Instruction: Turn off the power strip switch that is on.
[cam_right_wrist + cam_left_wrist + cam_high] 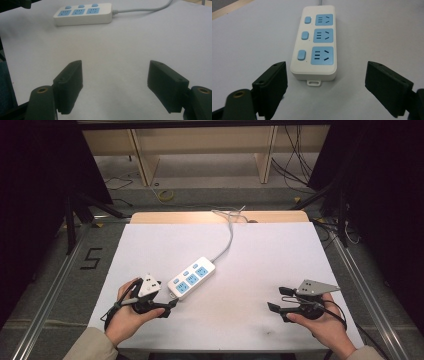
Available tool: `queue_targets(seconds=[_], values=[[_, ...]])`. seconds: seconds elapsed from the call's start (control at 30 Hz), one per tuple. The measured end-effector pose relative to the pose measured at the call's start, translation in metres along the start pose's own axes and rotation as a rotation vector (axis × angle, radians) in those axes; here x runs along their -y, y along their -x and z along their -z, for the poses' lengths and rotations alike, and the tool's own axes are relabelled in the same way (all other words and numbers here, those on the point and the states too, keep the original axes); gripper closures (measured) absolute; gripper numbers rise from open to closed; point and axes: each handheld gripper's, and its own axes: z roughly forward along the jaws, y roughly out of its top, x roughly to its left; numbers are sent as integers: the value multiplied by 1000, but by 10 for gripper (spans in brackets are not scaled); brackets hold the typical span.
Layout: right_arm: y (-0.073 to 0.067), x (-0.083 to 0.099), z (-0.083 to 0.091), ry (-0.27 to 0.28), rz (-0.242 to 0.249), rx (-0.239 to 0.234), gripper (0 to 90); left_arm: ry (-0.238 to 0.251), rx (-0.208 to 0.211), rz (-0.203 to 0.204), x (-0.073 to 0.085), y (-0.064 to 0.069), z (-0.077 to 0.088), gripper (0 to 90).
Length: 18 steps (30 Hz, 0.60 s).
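Note:
A white power strip (191, 277) with three blue sockets and three blue switches lies on the white table sheet (260, 265), its grey cable (227, 237) running to the far edge. In the left gripper view the power strip (317, 42) lies just ahead of the jaws, its near end between them but beyond the tips. My left gripper (172, 303) is open and sits just short of the strip's near end. My right gripper (277, 298) is open over bare sheet at the right front, holding nothing. In the right gripper view the power strip (83, 13) lies far off.
The sheet covers a wooden table whose far edge (200, 216) shows beyond it. Metal frame rails (50, 285) run along both sides. Wooden shelving (210, 150) and loose cables (295, 165) lie on the floor beyond the table.

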Motion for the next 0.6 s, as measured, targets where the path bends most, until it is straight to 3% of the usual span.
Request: queue_targets(seconds=[0.43,0.6], values=[[0,0,2,1,1,3,291,-16,-6,-9,7,3,-2,174],[0,-1,3,6,1,5,292,-12,-14,12,8,-1,-3,166]])
